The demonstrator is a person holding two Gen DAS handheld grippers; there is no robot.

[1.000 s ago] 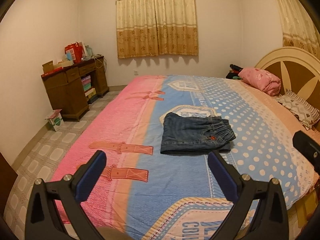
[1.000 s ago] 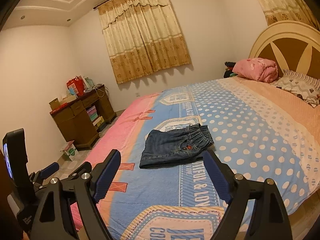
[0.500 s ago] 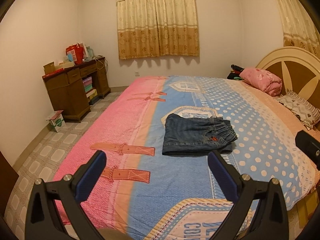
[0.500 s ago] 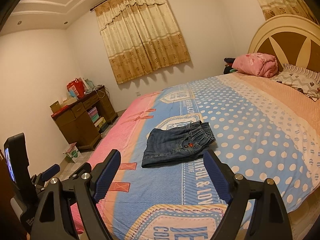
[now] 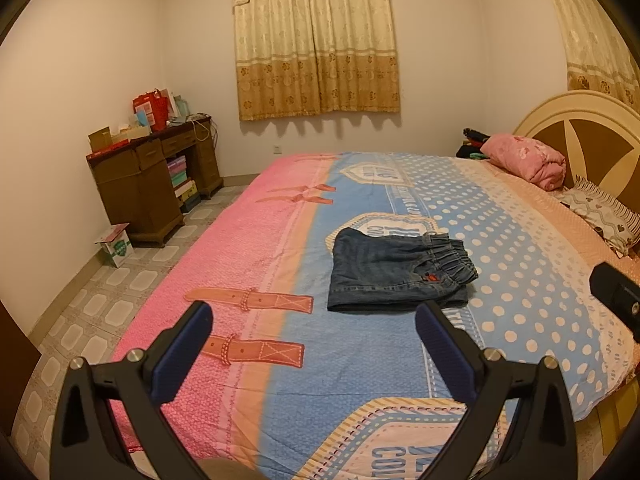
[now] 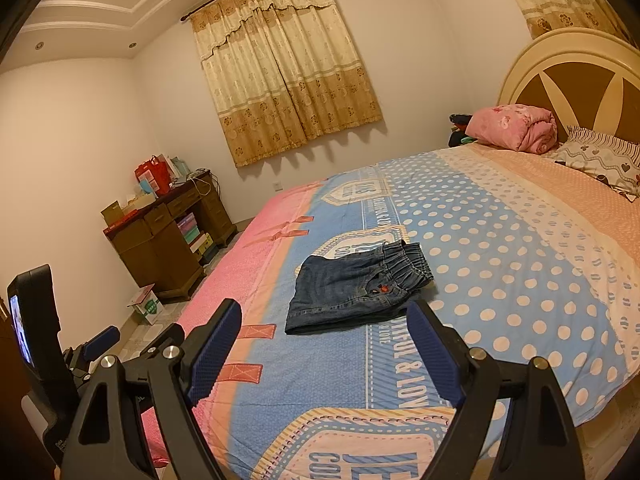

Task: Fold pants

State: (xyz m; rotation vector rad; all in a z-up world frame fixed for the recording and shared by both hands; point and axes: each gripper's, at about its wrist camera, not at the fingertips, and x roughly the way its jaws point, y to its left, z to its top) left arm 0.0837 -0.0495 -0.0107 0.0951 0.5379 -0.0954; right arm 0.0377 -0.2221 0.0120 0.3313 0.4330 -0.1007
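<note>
We hold both the left tongs [image 5: 313, 320] and right tongs [image 6: 324, 320] spread apart, empty, above the bed [image 5: 360, 360]; the folded pants [image 5: 394, 270] lie mid-frame on it.

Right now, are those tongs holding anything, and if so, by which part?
Nothing is held. The left tongs and right tongs are both open in the air, while the folded dark blue denim pants lie apart on the bed.
</note>
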